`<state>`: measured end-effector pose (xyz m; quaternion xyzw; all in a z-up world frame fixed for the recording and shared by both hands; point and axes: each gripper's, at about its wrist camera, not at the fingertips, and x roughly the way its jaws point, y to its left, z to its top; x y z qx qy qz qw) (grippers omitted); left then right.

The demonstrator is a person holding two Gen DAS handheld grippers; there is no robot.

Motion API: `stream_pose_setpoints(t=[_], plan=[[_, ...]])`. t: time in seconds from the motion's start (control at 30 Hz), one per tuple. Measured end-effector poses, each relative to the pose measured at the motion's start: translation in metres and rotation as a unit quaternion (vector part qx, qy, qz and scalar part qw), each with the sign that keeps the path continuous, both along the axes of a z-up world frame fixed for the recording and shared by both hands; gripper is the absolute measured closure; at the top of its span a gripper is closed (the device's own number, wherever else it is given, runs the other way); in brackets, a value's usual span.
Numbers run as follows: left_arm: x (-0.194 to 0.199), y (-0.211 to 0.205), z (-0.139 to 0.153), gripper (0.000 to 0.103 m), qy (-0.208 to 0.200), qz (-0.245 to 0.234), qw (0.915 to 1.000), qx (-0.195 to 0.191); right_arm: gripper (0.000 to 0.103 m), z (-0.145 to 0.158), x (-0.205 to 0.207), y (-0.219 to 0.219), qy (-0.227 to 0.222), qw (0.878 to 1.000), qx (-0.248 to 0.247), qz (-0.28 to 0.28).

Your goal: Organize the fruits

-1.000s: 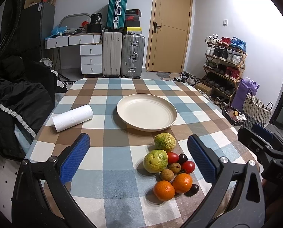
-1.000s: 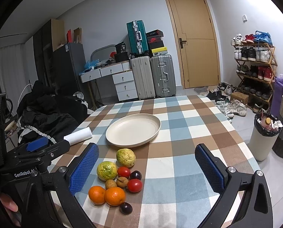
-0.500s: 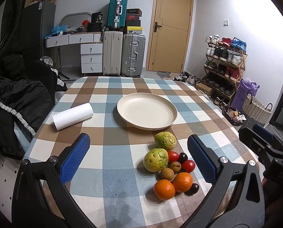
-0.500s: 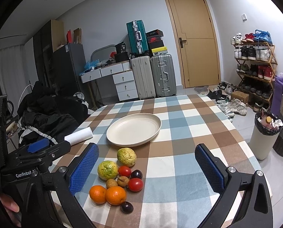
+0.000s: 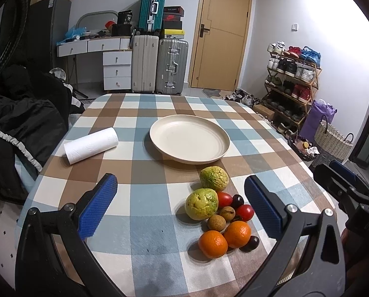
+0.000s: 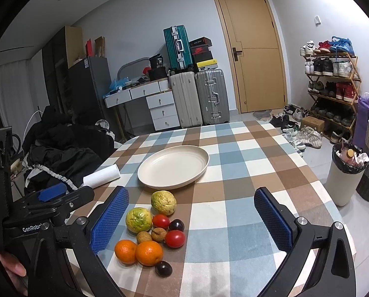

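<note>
Both grippers, left gripper (image 5: 180, 204) and right gripper (image 6: 191, 219), hover wide and empty at the frame bottom, because the fruit pile (image 5: 220, 212) waits below the empty plate (image 5: 219, 156).

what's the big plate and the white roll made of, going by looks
Plate: likely matte plastic or a fibre composite, cream with molded rings and no glaze shine; ceramic can't be excluded. White roll: paper towel, soft with a faint embossed pattern and a layered end.

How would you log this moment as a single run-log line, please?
stage: pre-grasp | left gripper: open, empty | right gripper: open, empty | plate: empty | fruits: clustered on tablecloth, near plate
</note>
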<state>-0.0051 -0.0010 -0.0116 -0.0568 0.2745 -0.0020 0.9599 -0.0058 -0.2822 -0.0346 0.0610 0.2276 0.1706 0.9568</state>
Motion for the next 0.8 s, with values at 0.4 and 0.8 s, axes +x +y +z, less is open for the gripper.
stream_pose_setpoints(t=[0.4, 0.8], plan=[[0.003, -0.002, -0.002, 0.0, 0.007, -0.005, 1.0, -0.003, 0.0, -0.003, 0.0, 0.002, 0.003, 1.0, -0.001, 0.009], [0.034, 0.003, -0.027, 0.0, 0.05, -0.028, 0.998, -0.026, 0.0, -0.013, 0.015, 0.004, 0.014, 0.999, 0.006, 0.029]])
